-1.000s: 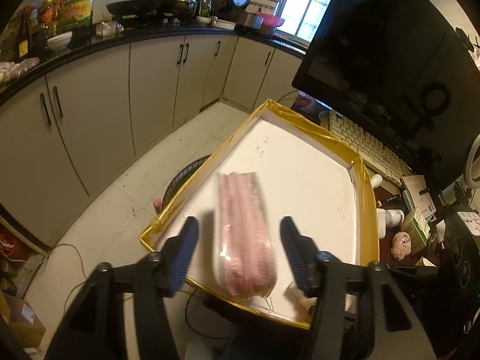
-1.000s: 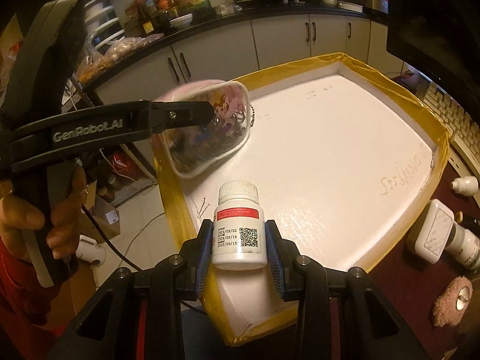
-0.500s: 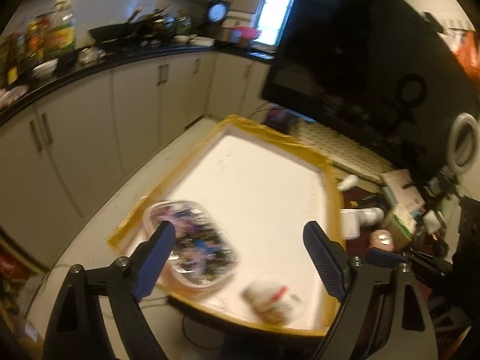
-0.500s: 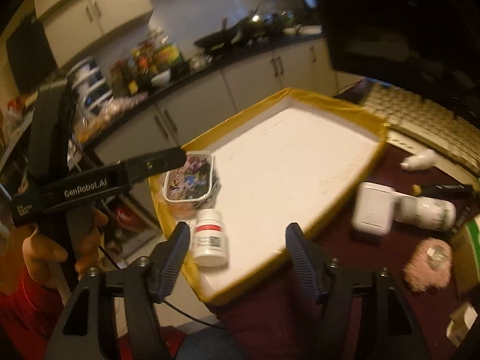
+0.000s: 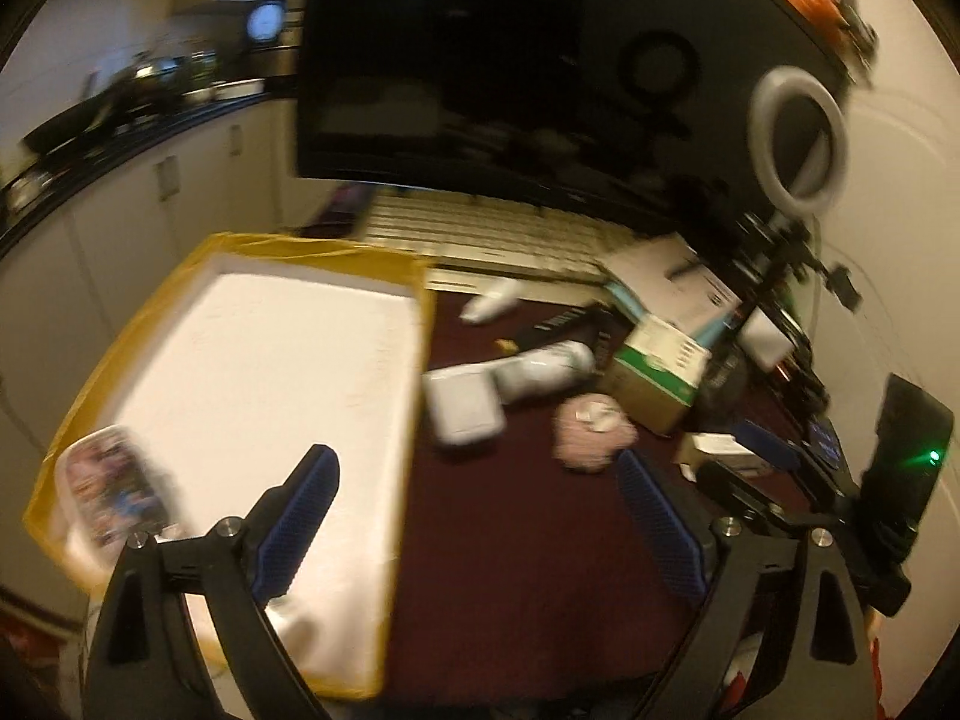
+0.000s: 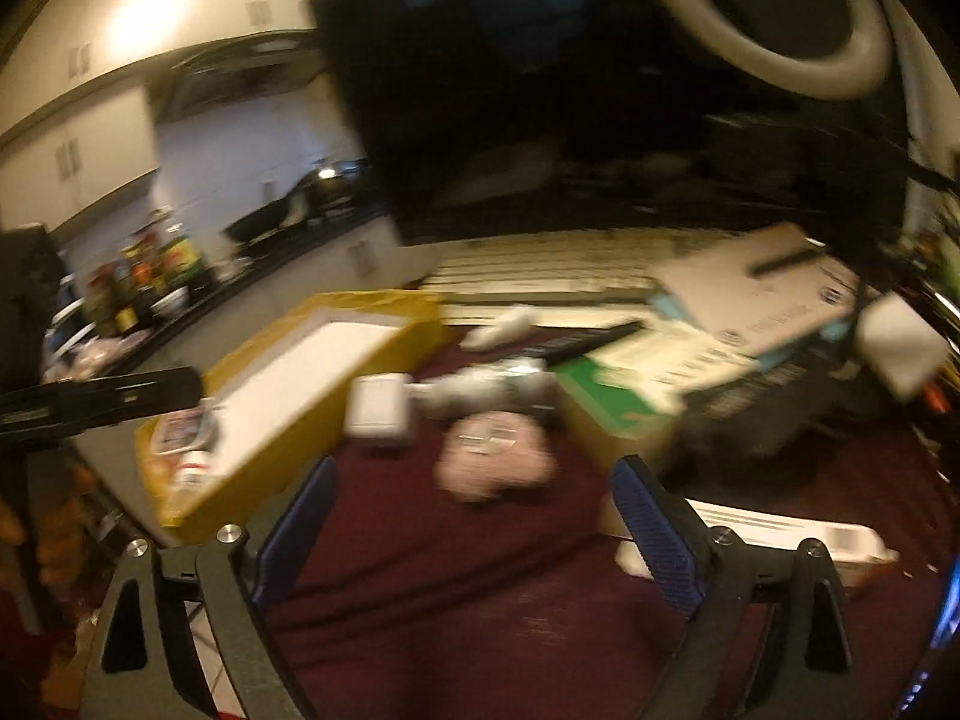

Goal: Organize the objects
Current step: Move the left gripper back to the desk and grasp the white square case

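Observation:
A white tray with yellow taped rim (image 5: pixel 420 324) lies at the left; it also shows in the right wrist view (image 6: pixel 414 324). A clear plastic box with colourful contents (image 5: pixel 111 489) rests in its near left corner, and a white pill bottle with a red label (image 6: pixel 191 474) stands beside it. My left gripper (image 5: pixel 477 525) is open and empty above the tray's right edge. My right gripper (image 6: pixel 471 531) is open and empty above the dark red table, facing a pink puff (image 6: pixel 495 465), a white square box (image 6: pixel 381 408) and a white bottle lying down (image 6: pixel 486 390).
A green and white carton (image 6: pixel 624 387), a flat cardboard box (image 6: pixel 756 291), a keyboard (image 5: pixel 510 234), a large dark monitor (image 5: pixel 540 72) and a ring light (image 5: pixel 798 132) crowd the back and right. A white strip package (image 6: pixel 780 531) lies near right. Kitchen cabinets stand at left.
Both grippers opened and let go: the plastic box and the pill bottle now sit on the tray. Both grippers pulled back and swung right toward the cluttered table.

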